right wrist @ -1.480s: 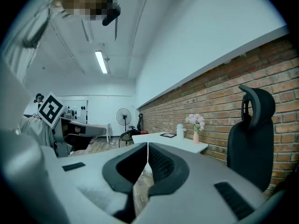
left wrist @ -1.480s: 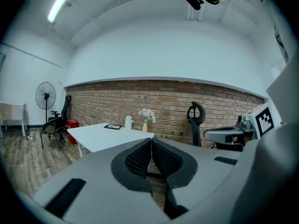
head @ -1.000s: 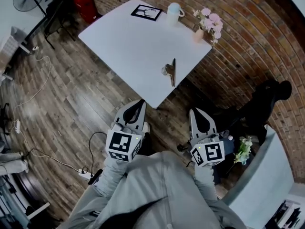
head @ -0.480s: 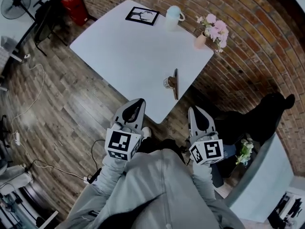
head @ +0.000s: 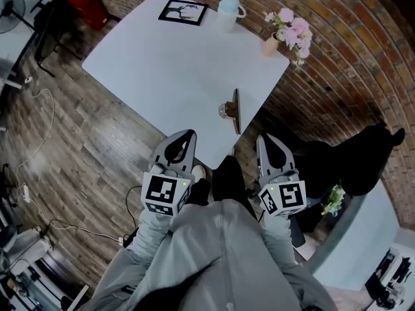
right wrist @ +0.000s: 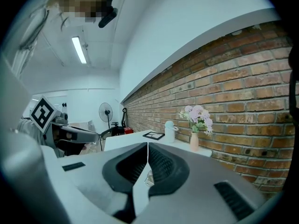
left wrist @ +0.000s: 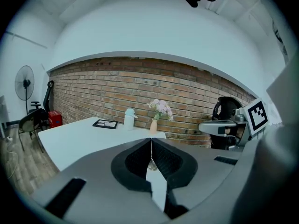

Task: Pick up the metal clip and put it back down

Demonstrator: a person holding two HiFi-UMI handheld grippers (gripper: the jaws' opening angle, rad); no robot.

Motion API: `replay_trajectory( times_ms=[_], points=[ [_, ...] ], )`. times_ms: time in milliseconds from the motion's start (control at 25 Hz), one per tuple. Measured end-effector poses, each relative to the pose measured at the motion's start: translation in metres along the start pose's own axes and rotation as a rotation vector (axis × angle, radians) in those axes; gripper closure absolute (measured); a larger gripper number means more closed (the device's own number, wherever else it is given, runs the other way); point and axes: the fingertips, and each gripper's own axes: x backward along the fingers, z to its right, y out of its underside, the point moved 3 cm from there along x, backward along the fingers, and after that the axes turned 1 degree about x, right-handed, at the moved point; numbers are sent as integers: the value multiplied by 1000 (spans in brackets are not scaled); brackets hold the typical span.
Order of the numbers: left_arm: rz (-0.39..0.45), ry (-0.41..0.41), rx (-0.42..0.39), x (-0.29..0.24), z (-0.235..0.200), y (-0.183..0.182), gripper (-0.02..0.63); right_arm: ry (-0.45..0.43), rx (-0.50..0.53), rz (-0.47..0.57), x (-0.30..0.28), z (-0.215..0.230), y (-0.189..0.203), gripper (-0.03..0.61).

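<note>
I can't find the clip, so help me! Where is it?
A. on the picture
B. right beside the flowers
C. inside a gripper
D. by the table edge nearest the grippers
D: the clip lies on the table by its near corner, far from the picture and the flowers, and neither the left gripper nor the right gripper holds anything.

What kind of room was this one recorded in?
Probably an office or studio room: exposed brick wall, wood-plank floor, white table carrying a framed picture and flower vase.
</note>
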Motion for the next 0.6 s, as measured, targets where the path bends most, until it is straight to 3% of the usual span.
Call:
replay_trajectory(
  times_ms=[240, 600],
  points=[
    [22, -38, 8, -34, -6, -15, 586, -46, 12, 0, -31, 26, -8, 554],
    [90, -166, 19, -83, -13, -54, 586, -200, 62, 42, -95, 70, -43, 554]
  ],
)
